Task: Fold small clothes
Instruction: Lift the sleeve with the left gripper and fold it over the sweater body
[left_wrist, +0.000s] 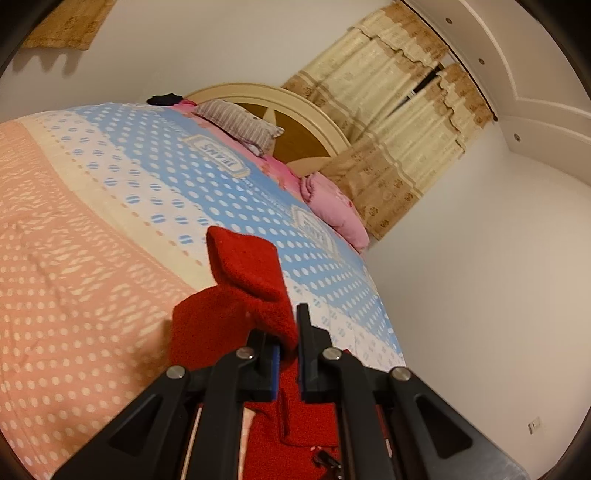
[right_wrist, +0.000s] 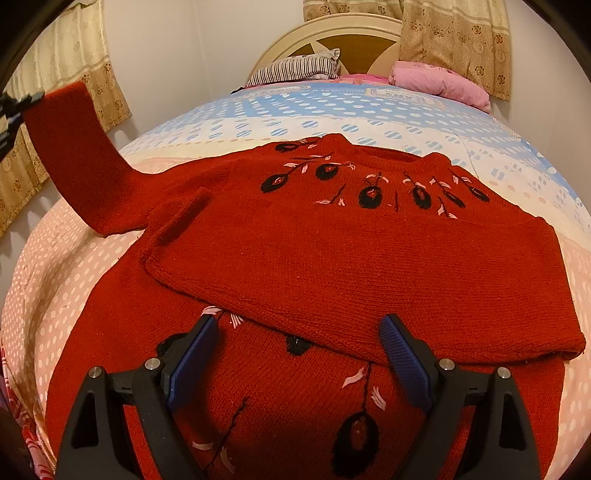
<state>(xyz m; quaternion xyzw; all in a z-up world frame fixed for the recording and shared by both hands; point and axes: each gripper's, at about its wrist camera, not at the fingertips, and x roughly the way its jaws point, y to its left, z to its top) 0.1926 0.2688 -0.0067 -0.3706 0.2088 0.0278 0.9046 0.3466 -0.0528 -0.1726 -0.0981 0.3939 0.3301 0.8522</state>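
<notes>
Sweater (right_wrist: 332, 251), red knit with black-and-pink flower embroidery, lies on the bed (right_wrist: 369, 110), neckline at the far end. One sleeve (right_wrist: 369, 291) is already folded across the chest. The other sleeve (right_wrist: 74, 158) is lifted up at far left, its cuff pinched in my left gripper (left_wrist: 286, 350), jaws clamped on the knit. My right gripper (right_wrist: 299, 354) hovers over the near hem, jaws spread wide, holding nothing.

Handling, my read: thick soft wool, no stiffness, will sag and stretch if carried by one corner. Not slippery; the ribbed pads (right_wrist: 192, 362) should bite fine. Best hold points are the cuff and the hem edge, where the knit is doubled and firmer. I'd avoid the embroidery, which looks snag-prone.

Further out: striped pillow (right_wrist: 295, 70) and pink quilt (right_wrist: 443, 83) at the headboard (right_wrist: 332, 27), well apart from the sweater. Curtains (right_wrist: 461, 40) behind.
</notes>
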